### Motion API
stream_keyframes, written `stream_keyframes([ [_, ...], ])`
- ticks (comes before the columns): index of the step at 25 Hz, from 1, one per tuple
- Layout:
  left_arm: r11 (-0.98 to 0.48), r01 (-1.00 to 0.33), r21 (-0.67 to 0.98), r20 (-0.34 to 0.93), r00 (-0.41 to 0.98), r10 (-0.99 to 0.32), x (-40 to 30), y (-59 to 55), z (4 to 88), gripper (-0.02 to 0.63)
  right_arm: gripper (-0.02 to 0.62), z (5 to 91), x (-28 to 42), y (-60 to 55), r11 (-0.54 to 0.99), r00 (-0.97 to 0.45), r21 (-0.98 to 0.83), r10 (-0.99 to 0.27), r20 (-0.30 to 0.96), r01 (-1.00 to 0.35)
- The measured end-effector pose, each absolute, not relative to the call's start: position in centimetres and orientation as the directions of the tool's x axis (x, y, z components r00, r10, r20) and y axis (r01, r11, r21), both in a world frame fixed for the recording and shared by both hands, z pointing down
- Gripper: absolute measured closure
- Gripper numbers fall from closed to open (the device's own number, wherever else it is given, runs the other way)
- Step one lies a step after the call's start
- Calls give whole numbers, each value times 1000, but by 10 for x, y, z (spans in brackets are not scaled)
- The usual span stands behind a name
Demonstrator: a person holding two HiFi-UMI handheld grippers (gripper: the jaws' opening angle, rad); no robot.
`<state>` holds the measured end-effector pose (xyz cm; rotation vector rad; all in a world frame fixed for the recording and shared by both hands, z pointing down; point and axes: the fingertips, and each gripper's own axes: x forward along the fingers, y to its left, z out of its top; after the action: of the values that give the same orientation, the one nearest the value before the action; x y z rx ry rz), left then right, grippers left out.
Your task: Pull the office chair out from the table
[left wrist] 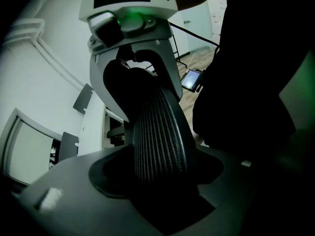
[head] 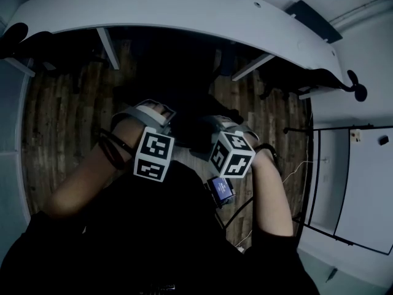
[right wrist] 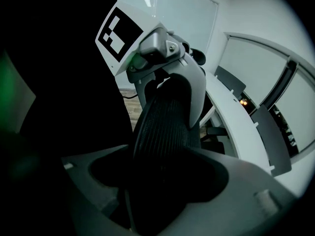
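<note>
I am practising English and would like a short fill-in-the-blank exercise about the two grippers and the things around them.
1. The left gripper and the right gripper are both shut on the black mesh backrest of the office ____.
2. The curved table ahead of them is ____ in colour.
3. The plank floor is made of dark ____.
Missing words: chair; white; wood.

dim, underexposed fisheye frames, dark vignetted corners, green glow
</note>
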<state>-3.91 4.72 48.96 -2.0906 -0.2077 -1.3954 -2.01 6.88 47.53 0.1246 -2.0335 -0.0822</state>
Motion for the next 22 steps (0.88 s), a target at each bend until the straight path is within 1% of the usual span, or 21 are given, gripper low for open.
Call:
stream_keyframes([
  [4, -807, 440, -394, 881, 431, -195, -41, 86, 488, 287, 268, 474, -22, 107, 995, -451, 95, -102, 887, -39],
  [8, -799, 432, -418, 875, 427, -227, -42, 122, 492, 285, 268, 473, -23, 144, 995, -456, 96, -90, 885, -11],
  [12, -798, 423, -429, 875, 414, -251, -33, 154, 494, 285, 270, 478, -10, 175, 992, -461, 129, -110, 881, 10],
  [14, -788, 415, -454, 866, 413, -282, -27, 167, 494, 290, 272, 480, -3, 189, 989, -460, 144, -116, 880, 25],
  [15, -780, 411, -472, 859, 415, -301, -25, 173, 494, 305, 272, 481, -1, 196, 989, -459, 146, -115, 881, 32],
  [17, -766, 404, -500, 846, 419, -331, -22, 186, 494, 314, 272, 482, 4, 210, 987, -455, 152, -115, 883, 46],
  [22, -736, 392, -551, 817, 434, -380, -14, 221, 491, 308, 273, 481, 11, 246, 981, -447, 184, -140, 884, 56],
])
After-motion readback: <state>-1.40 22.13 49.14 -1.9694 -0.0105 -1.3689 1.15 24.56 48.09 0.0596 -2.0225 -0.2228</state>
